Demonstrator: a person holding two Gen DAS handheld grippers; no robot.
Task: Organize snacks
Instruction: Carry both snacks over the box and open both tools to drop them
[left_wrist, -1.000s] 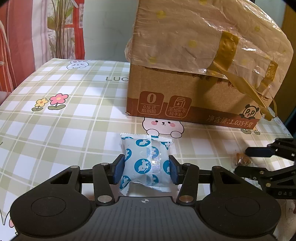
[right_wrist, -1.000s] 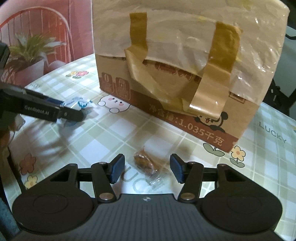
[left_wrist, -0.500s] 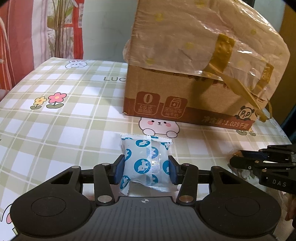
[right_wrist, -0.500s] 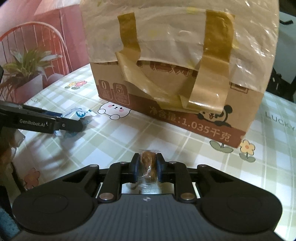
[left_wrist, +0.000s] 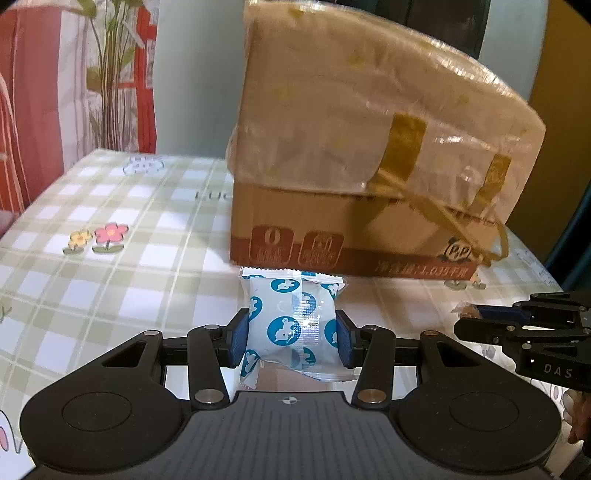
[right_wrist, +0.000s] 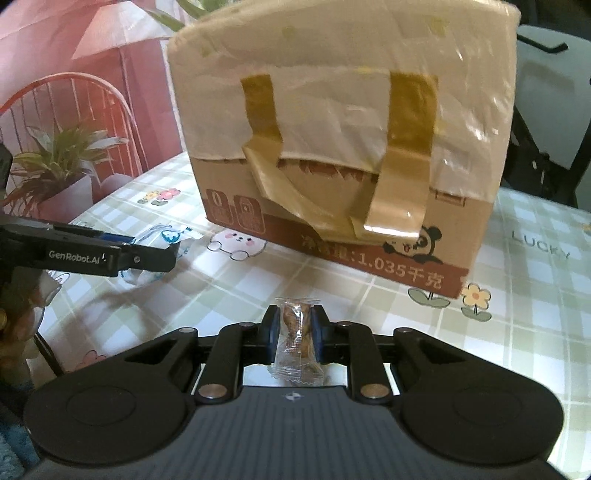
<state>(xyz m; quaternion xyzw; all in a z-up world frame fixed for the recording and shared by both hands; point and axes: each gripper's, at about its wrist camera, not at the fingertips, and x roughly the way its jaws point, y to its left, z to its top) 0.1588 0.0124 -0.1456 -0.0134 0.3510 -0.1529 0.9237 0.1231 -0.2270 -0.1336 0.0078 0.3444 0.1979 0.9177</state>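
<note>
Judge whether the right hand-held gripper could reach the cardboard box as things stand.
Probably yes: bare tablecloth lies between the right hand-held gripper and the cardboard box, though it already grips a clear-wrapped snack.

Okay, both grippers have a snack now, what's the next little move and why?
Probably lift both toward the top of the bag-lined box. The left gripper is shut on the blue-and-white packet, and the right gripper, which just closed, clamps the clear-wrapped brown snack.
</note>
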